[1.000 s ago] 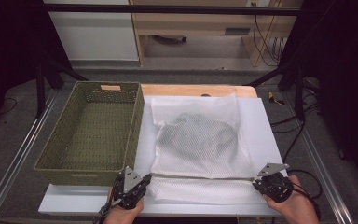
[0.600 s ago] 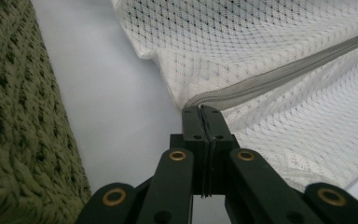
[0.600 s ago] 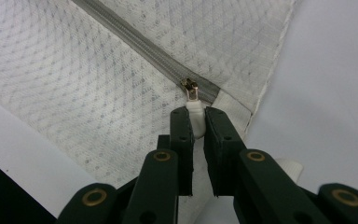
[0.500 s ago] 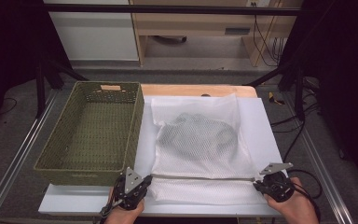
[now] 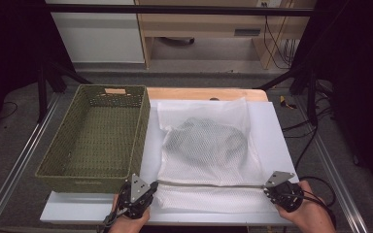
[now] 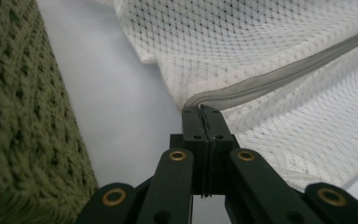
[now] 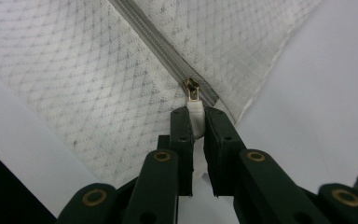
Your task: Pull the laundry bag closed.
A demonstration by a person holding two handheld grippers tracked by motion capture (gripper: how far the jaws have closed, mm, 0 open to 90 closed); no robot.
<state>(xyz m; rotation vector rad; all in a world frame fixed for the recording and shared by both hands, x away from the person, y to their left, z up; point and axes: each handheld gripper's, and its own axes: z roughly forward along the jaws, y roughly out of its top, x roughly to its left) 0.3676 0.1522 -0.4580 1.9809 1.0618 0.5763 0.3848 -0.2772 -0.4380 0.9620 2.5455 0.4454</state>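
The white mesh laundry bag (image 5: 209, 145) lay flat on the white table (image 5: 272, 126), just right of the green woven basket (image 5: 97, 136). At its near edge, the left gripper (image 5: 148, 187) was clamped tight on the zipper's (image 6: 279, 77) end, and the right gripper (image 5: 268, 188) pinched the white zipper pull (image 7: 195, 112) at the opposite corner. No readable writing showed anywhere.

A mesh bag (image 5: 205, 150) lies flat in the middle of the table (image 5: 272, 131). A basket (image 5: 94, 138) sits just left of it. Some clothes (image 5: 213, 141) are inside the bag. The zipper (image 5: 209, 184) runs across the near side of the bag. The left gripper (image 5: 137, 194) is at its left end, and the right gripper (image 5: 282, 190) is at its right end.
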